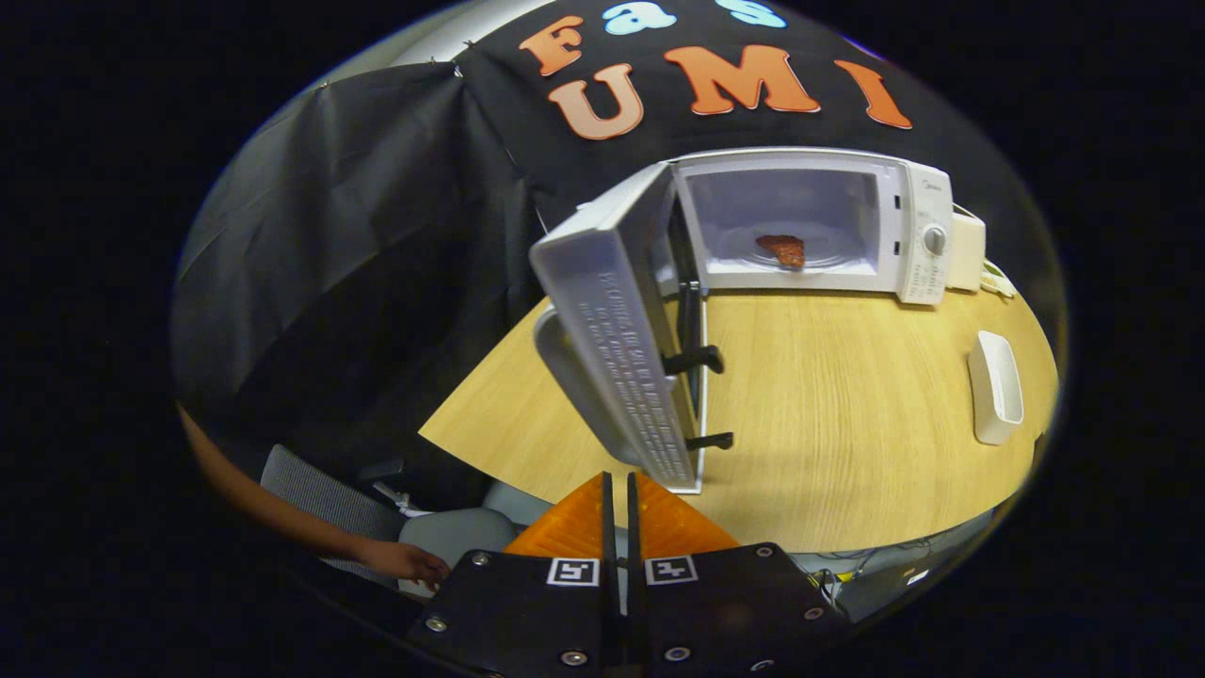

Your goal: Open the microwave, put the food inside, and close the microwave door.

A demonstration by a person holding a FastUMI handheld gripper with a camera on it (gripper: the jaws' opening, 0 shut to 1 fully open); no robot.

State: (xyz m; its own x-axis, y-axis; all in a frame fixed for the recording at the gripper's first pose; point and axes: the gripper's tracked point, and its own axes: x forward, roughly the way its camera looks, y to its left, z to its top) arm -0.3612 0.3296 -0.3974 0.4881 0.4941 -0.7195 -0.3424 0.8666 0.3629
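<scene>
A white microwave [918, 235] stands at the back of the wooden table [847, 424]. Its door [612, 348] hangs wide open toward me, its inner face showing two dark latch hooks. Inside, a reddish-brown piece of food [783, 249] lies on the glass turntable. My gripper [618, 482] is shut with nothing between its fingers. Its tips sit just short of the near lower corner of the open door, off the table's front edge.
A small white rectangular tray [996, 386] lies near the table's right edge. A white box [968, 250] stands right of the microwave. Left of the gripper, a person's hand [405, 562] rests on a grey chair [452, 537]. Cables [866, 560] hang under the table's front.
</scene>
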